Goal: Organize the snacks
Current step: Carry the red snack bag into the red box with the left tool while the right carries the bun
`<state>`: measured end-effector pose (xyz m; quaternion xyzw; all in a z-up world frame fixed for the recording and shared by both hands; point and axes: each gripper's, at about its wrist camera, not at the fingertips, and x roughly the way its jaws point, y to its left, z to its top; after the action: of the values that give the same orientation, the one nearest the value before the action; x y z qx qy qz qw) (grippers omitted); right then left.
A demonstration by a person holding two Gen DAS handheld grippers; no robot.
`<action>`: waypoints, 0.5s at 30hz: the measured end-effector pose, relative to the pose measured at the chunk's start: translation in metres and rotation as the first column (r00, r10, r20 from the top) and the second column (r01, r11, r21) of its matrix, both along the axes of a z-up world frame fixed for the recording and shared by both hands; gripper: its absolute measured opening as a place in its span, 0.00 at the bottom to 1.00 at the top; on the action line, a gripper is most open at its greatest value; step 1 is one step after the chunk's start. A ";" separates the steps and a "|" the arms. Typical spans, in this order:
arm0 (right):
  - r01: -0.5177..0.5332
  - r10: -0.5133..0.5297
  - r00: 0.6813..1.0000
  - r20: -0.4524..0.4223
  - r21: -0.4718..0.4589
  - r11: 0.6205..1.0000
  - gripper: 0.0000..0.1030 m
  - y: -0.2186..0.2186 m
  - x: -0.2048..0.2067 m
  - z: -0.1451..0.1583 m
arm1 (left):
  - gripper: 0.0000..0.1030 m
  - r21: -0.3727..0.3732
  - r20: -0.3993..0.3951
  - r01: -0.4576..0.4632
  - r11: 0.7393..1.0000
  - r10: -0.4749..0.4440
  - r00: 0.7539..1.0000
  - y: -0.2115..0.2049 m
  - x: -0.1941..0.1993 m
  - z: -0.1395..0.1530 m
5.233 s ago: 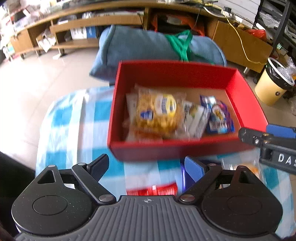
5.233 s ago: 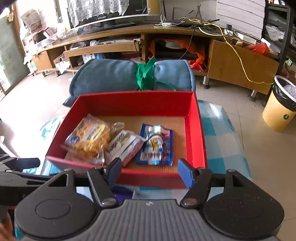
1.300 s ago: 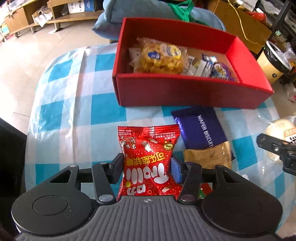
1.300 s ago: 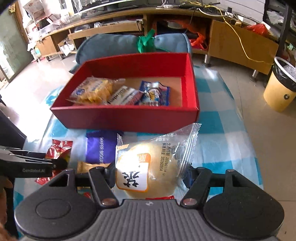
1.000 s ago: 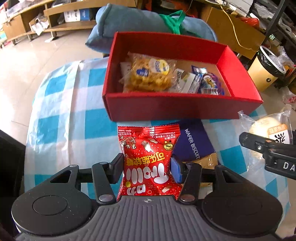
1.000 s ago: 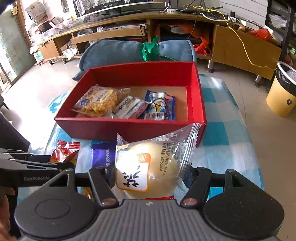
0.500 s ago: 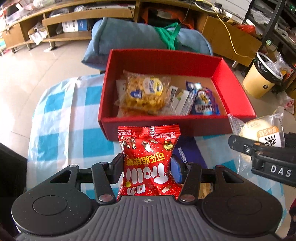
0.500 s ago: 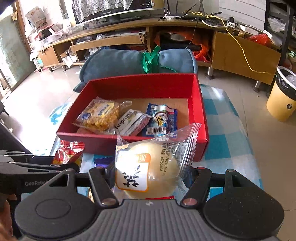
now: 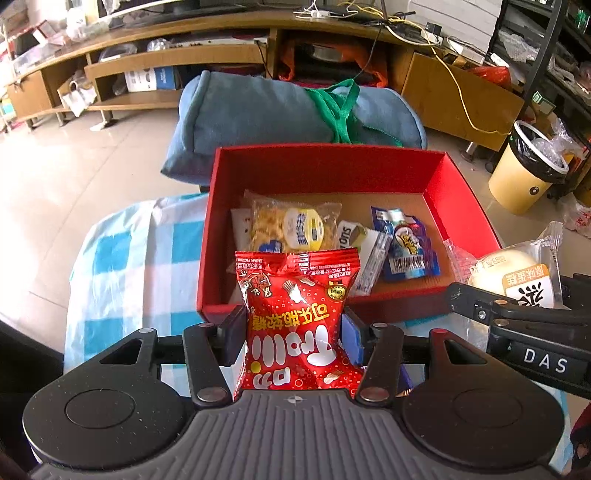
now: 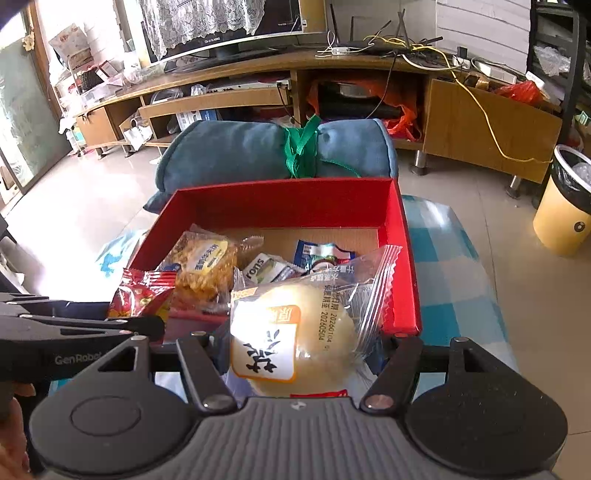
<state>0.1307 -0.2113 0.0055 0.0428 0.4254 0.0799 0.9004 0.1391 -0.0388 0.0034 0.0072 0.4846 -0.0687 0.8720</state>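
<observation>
The left hand-held gripper [image 9: 293,332] pinches a red snack packet [image 9: 297,325] just before the near wall of the red box [image 9: 321,162]. The right hand-held gripper [image 10: 299,350] clamps a wrapped bun [image 10: 295,332] at the box's near right corner. Only the left view shows the blue-wrapped snack's [image 9: 406,243] barcode; only the right view shows the TV [image 10: 221,33]. The checked counter [image 9: 122,266] lies beneath.

Red box [image 9: 458,192], blue-checked cloth [image 9: 122,258]
</observation>
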 end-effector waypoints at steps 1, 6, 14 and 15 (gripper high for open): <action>-0.001 0.001 1.000 0.002 0.000 1.000 0.62 0.001 0.001 0.000 | 0.59 0.001 0.001 -0.001 1.000 0.001 1.000 0.000 0.001 0.000; -0.007 0.007 1.000 0.001 0.006 1.000 0.62 0.004 0.007 0.001 | 0.59 -0.001 0.007 -0.013 1.000 0.013 1.000 0.002 0.010 0.002; 0.002 -0.003 1.000 0.013 0.011 1.000 0.62 0.003 0.022 0.005 | 0.59 0.011 0.023 -0.025 1.000 0.025 0.999 0.000 0.026 0.005; 0.004 -0.005 1.000 0.014 0.013 1.000 0.62 0.002 0.024 0.005 | 0.59 0.013 0.025 -0.026 1.000 0.025 0.999 -0.001 0.028 0.005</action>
<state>0.1550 -0.2094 0.0107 0.0493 0.4187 0.0810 0.9032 0.1668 -0.0396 0.0083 0.0077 0.4744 -0.0542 0.8786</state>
